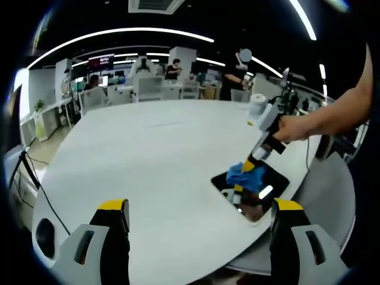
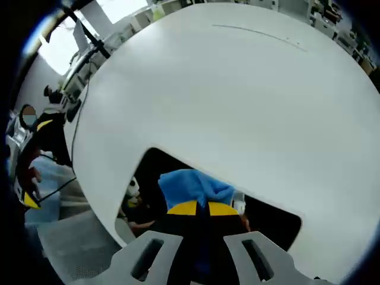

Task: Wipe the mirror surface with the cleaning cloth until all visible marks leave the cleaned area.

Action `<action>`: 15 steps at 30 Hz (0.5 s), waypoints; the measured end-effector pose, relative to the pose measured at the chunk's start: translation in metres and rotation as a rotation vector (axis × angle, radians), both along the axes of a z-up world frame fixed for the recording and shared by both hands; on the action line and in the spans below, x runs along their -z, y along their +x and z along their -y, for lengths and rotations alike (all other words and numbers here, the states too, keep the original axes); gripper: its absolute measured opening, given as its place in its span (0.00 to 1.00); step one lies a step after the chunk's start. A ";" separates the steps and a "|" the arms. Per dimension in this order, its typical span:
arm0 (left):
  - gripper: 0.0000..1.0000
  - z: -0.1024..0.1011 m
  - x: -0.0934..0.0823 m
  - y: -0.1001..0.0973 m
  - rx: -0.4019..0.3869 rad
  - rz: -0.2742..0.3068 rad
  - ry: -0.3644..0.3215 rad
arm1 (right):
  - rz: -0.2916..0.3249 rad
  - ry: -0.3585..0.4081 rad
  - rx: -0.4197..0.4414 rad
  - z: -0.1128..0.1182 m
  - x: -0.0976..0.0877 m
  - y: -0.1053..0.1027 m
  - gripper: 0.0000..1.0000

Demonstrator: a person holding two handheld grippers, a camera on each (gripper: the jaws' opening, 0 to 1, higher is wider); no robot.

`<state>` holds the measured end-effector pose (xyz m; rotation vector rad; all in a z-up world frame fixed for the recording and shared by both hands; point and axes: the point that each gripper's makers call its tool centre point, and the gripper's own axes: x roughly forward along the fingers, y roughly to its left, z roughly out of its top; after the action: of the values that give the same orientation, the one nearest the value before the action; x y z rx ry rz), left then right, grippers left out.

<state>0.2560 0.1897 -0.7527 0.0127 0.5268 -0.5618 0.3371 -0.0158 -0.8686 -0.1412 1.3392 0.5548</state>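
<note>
Cloth (image 2: pixel 195 185), blue, sits clamped in the right gripper (image 2: pixel 205 209), pressed onto the mirror (image 2: pixel 279 222) at the tabletop's (image 1: pixel 160 160) near edge; left gripper (image 1: pixel 200 217) gapes wide, holding nothing.

A big white round tabletop (image 1: pixel 154 154) sits in a large office. Long bright lights (image 1: pixel 119 32) curve across the dark ceiling. Far behind are white desks (image 1: pixel 148 89), chairs and some people (image 1: pixel 234 77).

Left gripper (image 1: pixel 199 222): two grey moulded jaws, black inner faces, yellow tips. Right gripper (image 2: pixel 203 209): matching grey jaws, yellow tips, a black slot in each. Behind it, the person's forearm (image 1: pixel 332 116), apparently unsleeved.
</note>
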 end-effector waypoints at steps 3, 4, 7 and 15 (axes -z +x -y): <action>1.00 -0.001 -0.003 0.003 -0.011 0.007 -0.014 | 0.034 -0.008 -0.021 0.000 0.000 0.015 0.00; 1.00 -0.001 -0.004 0.003 -0.012 0.009 -0.014 | 0.033 -0.007 -0.019 -0.001 0.001 0.019 0.00; 1.00 -0.001 -0.004 0.004 -0.011 0.010 -0.015 | 0.044 -0.009 -0.024 -0.001 0.001 0.021 0.00; 1.00 0.000 -0.003 0.008 -0.010 0.009 -0.020 | 0.059 0.027 -0.025 0.002 0.000 0.017 0.00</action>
<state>0.2636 0.1899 -0.7495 -0.0063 0.5123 -0.5567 0.3536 -0.0180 -0.8681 -0.1513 1.2738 0.5856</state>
